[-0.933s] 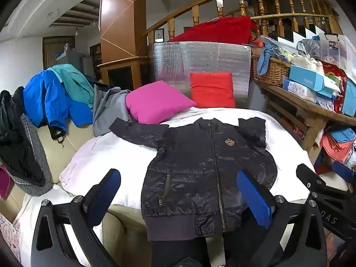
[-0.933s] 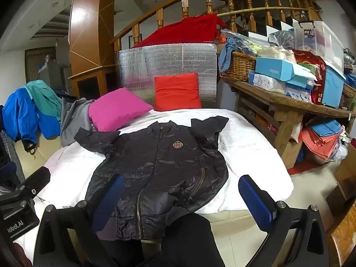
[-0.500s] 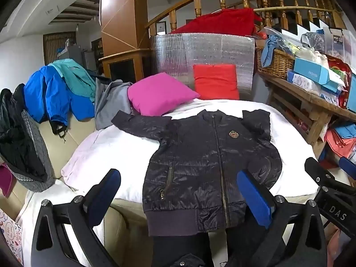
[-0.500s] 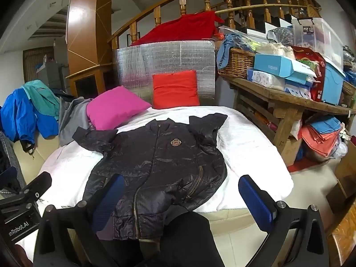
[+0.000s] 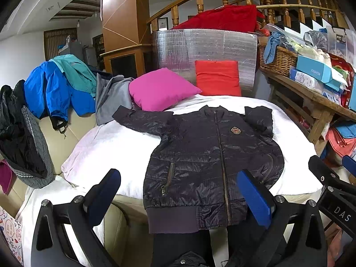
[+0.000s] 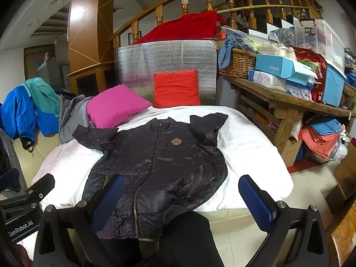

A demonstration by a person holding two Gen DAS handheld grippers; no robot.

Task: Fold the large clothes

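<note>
On the white blanket point(image 5: 106, 146) lies a dark puffy jacket point(image 5: 209, 155), flat and zipped up, with a pink pillow point(image 5: 160, 89) and a red pillow point(image 5: 218, 77) behind it, while the left gripper point(image 5: 180, 191) and the right gripper point(image 6: 180, 198) both hover near its bottom edge, fingers wide apart, holding nothing.

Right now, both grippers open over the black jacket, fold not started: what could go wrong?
1. The black jacket's hem hangs over the white-covered cushion's front edge; a one-sided pull could slide it off.
2. Its shell looks slick, so pads may slip.
3. One sleeve is already bunched up by the collar while the other lies outstretched toward the pink pillow, so the fold may come out lopsided.

Left gripper and right gripper hold nothing.
</note>
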